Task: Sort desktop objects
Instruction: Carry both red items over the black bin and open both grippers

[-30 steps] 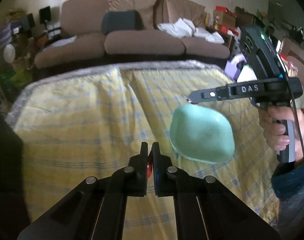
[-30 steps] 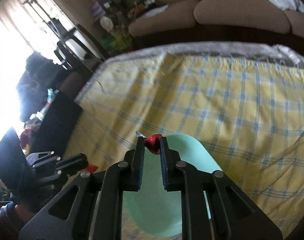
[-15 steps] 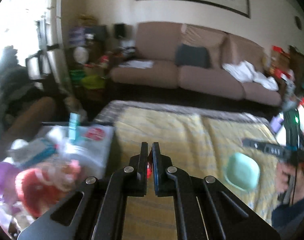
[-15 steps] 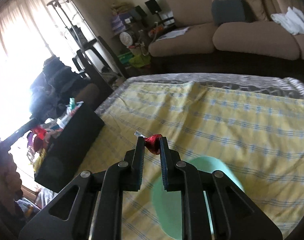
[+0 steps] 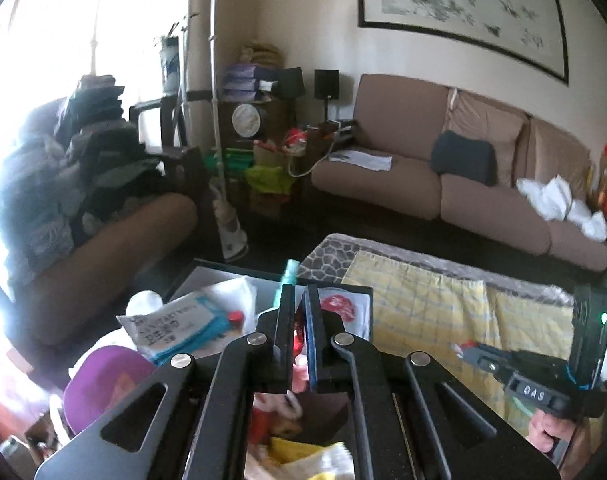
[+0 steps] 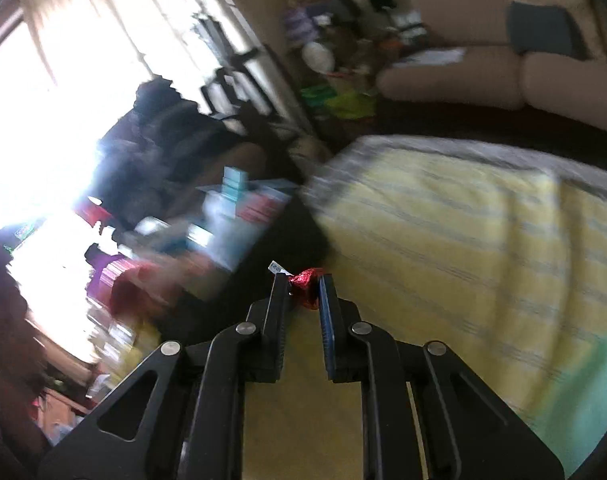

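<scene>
Red foil candy (image 6: 306,287) pinched at right gripper (image 6: 301,292) tips, thin hold, could drop short of cluttered box (image 5: 239,320) ahead-left. Left gripper (image 5: 299,316) clamped on red wrapper (image 5: 299,330) above it.

The right gripper (image 6: 301,294) pinched a red foil-wrapped candy (image 6: 306,287) between its fingers (image 6: 278,300) above the near-left edge of the yellow checked cloth (image 6: 463,248), with a blurred black box of clutter (image 6: 207,236) left of that cloth and a mint-green bowl (image 6: 583,396) at its lower right.
</scene>
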The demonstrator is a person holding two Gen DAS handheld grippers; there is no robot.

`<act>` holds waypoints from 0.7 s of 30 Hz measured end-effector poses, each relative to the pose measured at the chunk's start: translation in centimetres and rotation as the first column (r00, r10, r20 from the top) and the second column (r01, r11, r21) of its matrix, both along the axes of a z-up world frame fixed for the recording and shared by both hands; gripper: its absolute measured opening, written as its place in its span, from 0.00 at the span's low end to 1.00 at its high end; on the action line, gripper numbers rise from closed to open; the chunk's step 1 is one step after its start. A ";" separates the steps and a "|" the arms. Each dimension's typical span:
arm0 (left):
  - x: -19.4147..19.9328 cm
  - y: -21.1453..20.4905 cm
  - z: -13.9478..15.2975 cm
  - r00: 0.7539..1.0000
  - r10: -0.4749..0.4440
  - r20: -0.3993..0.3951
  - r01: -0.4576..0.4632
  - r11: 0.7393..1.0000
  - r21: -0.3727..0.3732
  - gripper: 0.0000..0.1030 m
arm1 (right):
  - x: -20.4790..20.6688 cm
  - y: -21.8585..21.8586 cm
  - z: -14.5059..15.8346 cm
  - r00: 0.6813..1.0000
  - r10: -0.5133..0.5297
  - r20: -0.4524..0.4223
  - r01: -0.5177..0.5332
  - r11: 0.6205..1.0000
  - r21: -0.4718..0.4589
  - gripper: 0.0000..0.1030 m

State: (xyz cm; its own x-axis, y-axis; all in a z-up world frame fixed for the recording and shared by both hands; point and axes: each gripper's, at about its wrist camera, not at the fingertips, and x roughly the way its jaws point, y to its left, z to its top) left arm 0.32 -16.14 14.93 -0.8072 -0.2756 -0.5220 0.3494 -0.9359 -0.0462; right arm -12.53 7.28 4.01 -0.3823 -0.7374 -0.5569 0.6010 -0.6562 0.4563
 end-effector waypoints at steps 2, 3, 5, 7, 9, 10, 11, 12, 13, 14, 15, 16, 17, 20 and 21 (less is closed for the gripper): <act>0.9 -2.1 0.2 0.999 0.023 -0.026 -0.022 0.999 0.035 0.03 | 0.5 -3.0 2.4 0.999 0.028 -0.039 -0.028 1.000 0.005 0.14; 1.3 -3.3 0.3 0.999 0.037 -0.032 -0.035 0.998 0.059 0.03 | 0.9 -4.4 3.7 0.997 0.033 -0.068 -0.032 0.999 0.011 0.14; 2.1 -4.9 0.5 0.998 0.053 -0.042 -0.050 0.996 0.073 0.03 | 1.9 -6.9 5.8 0.993 0.052 -0.103 -0.052 0.999 0.003 0.14; 2.6 -6.7 0.3 0.997 0.071 -0.026 -0.069 0.994 0.083 0.04 | 3.1 -8.7 7.1 0.993 0.061 -0.100 -0.066 0.996 -0.053 0.14; 3.1 -8.6 -0.2 0.996 0.086 -0.018 -0.083 0.988 0.133 0.04 | 4.0 -10.7 7.7 0.992 0.100 -0.072 -0.106 0.990 -0.088 0.14; 3.3 -9.8 -0.6 0.996 0.083 -0.010 -0.080 0.980 0.182 0.03 | 4.4 -11.5 7.9 0.992 0.106 -0.061 -0.112 0.989 -0.100 0.14; 3.5 -10.8 -1.0 0.997 0.075 -0.006 -0.071 0.970 0.232 0.03 | 4.7 -12.8 7.8 0.991 0.125 -0.036 -0.128 0.987 -0.099 0.14; 3.8 -12.2 -1.8 0.999 0.036 -0.019 -0.029 0.946 0.323 0.03 | 4.8 -13.7 7.6 0.988 0.153 -0.008 -0.154 0.983 -0.103 0.14; 3.8 -13.2 -2.6 0.999 -0.024 -0.041 0.039 0.908 0.417 0.03 | 4.7 -14.6 7.1 0.979 0.202 0.032 -0.196 0.971 -0.139 0.14; 3.8 -14.3 -3.6 0.994 -0.087 -0.067 0.109 0.852 0.512 0.03 | 4.5 -15.4 6.4 0.965 0.250 0.081 -0.228 0.950 -0.214 0.14; 3.9 -15.0 -4.4 0.991 -0.099 -0.086 0.130 0.816 0.563 0.03 | 4.3 -15.9 6.0 0.960 0.259 0.106 -0.230 0.947 -0.225 0.14; 4.0 -15.5 -4.8 0.993 -0.080 -0.087 0.115 0.809 0.577 0.03 | 4.2 -16.6 5.5 0.958 0.256 0.126 -0.227 0.952 -0.208 0.14; 4.0 -15.7 -5.1 0.995 -0.065 -0.071 0.094 0.813 0.575 0.03 | 4.1 -17.3 5.0 0.960 0.242 0.139 -0.216 0.961 -0.175 0.14; 3.9 -15.9 -5.5 0.999 -0.021 -0.025 0.031 0.847 0.530 0.03 | 3.7 -18.8 3.7 0.964 0.198 0.179 -0.179 0.977 -0.116 0.14; 3.9 -15.7 -5.4 1.000 -0.014 -0.022 0.024 0.851 0.525 0.03 | 3.7 -19.1 3.4 0.965 0.184 0.189 -0.166 0.980 -0.108 0.14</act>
State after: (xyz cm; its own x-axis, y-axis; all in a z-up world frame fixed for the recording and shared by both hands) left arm 4.20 -31.87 9.49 -0.8196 0.0508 -0.5707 0.3266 -0.7769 -0.5382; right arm -8.88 -11.80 7.42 -0.1319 -0.8337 -0.5363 0.5950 -0.4993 0.6298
